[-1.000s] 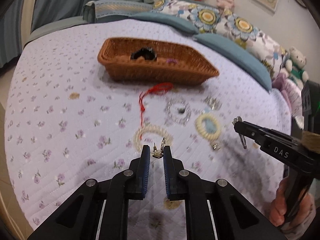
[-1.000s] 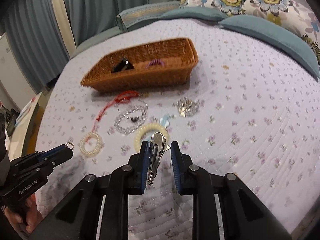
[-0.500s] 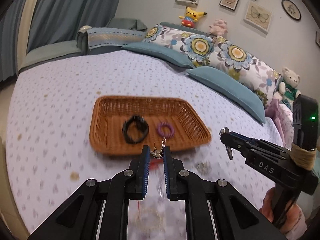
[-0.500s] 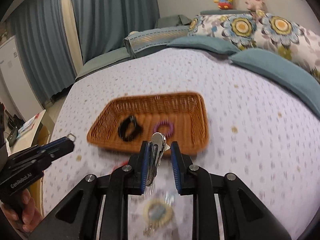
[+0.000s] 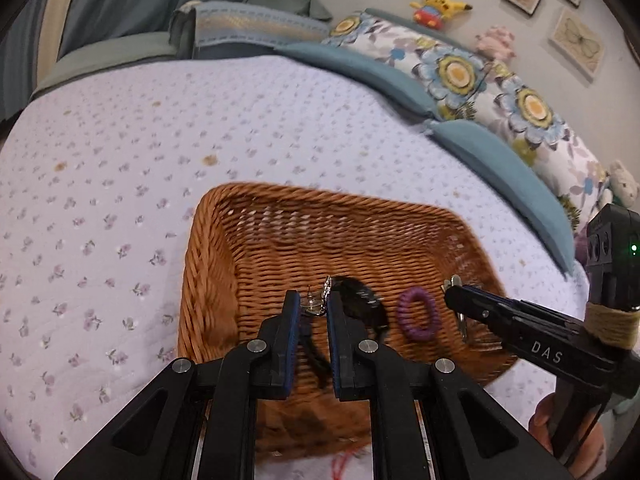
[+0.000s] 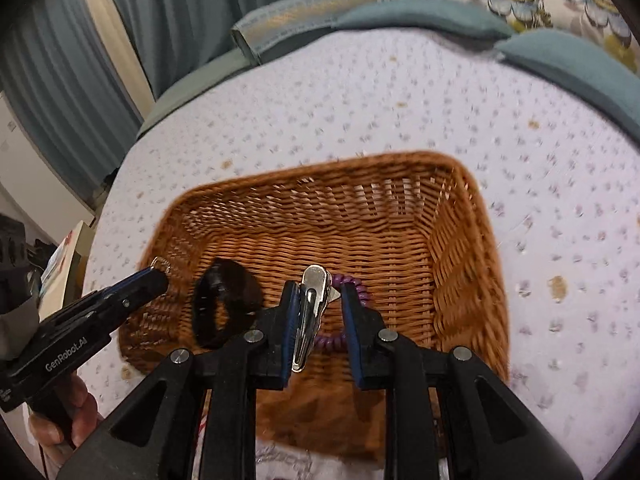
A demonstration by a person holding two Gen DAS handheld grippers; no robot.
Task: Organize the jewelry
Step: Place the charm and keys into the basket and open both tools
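Note:
A brown wicker basket (image 5: 320, 196) (image 6: 320, 164) lies on the flowered quilt, right below both grippers. A black band (image 5: 362, 304) (image 6: 224, 304) and a purple coil ring (image 5: 418, 318) (image 6: 354, 286) rest on its floor. My left gripper (image 5: 313, 298) (image 6: 158, 276) is shut on a small metal earring (image 5: 316, 306) and hovers over the basket's near left part. My right gripper (image 6: 318, 290) (image 5: 452, 294) is shut on a silver hair clip (image 6: 310, 312) (image 5: 462, 322), above the purple ring.
The quilt (image 5: 120, 160) spreads wide to the left of and beyond the basket. Teal and flowered pillows (image 5: 480, 80) line the far right. A red cord (image 5: 344, 464) peeks out below the basket's near rim. A hand (image 5: 560, 432) grips the right tool.
Both grippers have travelled forward from the jewelry spread on the quilt to above the basket, each still holding its piece. The loose bracelets have dropped out of sight below.

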